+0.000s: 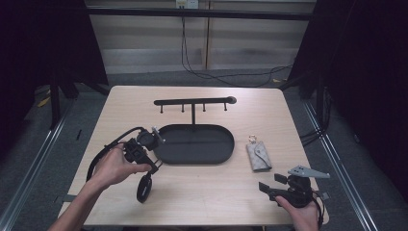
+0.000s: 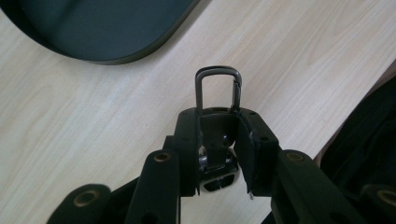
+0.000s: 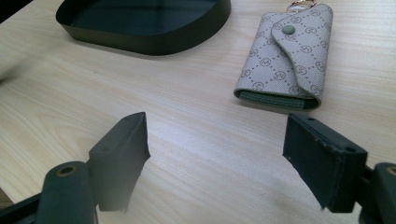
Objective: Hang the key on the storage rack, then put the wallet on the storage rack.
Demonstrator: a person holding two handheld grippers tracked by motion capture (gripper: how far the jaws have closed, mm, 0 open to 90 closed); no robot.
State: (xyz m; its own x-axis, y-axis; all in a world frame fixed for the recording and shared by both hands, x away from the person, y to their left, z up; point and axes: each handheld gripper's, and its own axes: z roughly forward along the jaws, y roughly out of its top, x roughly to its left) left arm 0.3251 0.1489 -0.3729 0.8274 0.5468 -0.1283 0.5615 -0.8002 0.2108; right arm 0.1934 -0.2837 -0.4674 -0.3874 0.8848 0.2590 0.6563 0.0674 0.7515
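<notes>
The left tongs (image 2: 219, 140) are clenched on a clip (image 2: 218, 88) at lower left of the high view, just off the tray's (image 1: 226, 154) left rim. The right tongs (image 3: 215, 154) gape over bare tabletop (image 1: 207, 192) at lower right, the pouch (image 3: 285, 60) just beyond them, near the right edge.

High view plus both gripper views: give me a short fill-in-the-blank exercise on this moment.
1. The left gripper is shut on a metal ____.
2. The right gripper has its jaws ____.
3. The key pouch lies to the ____ of the black tray in the high view.

Missing: clasp; open; right
</notes>
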